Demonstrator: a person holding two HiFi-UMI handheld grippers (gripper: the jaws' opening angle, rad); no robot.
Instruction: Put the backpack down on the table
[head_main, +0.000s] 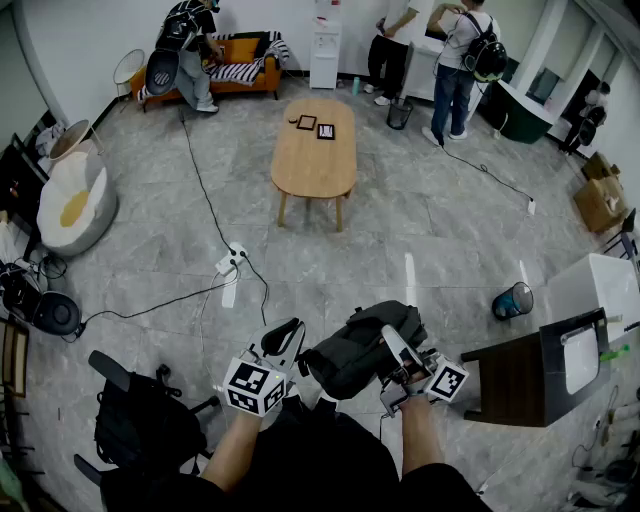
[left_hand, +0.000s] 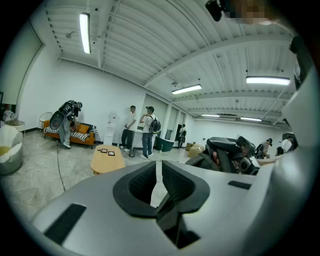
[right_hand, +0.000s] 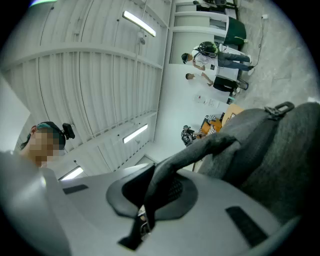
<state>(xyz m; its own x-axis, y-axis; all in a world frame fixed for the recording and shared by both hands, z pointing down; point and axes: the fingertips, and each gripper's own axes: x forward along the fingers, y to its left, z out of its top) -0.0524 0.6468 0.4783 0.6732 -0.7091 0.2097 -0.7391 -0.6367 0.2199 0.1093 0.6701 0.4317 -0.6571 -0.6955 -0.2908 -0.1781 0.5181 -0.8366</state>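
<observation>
A dark grey backpack (head_main: 355, 350) hangs in front of me between both grippers, well short of the oval wooden table (head_main: 313, 150). My right gripper (head_main: 398, 362) is shut on a grey strap (right_hand: 200, 147) of the backpack (right_hand: 270, 160), whose body fills the right of its view. The left gripper (head_main: 288, 335) is at the bag's left end. Its jaws stand almost together, with a dark strip of strap (left_hand: 170, 202) pinched low between them. In the left gripper view the backpack (left_hand: 225, 155) shows to the right and the table (left_hand: 102, 157) far off.
Two small framed cards (head_main: 317, 127) lie on the table's far end. A cable with a power strip (head_main: 230, 262) crosses the floor. A black chair (head_main: 140, 420) is at my left, a dark desk (head_main: 510, 385) and a bin (head_main: 513, 300) at my right. Several people stand at the back.
</observation>
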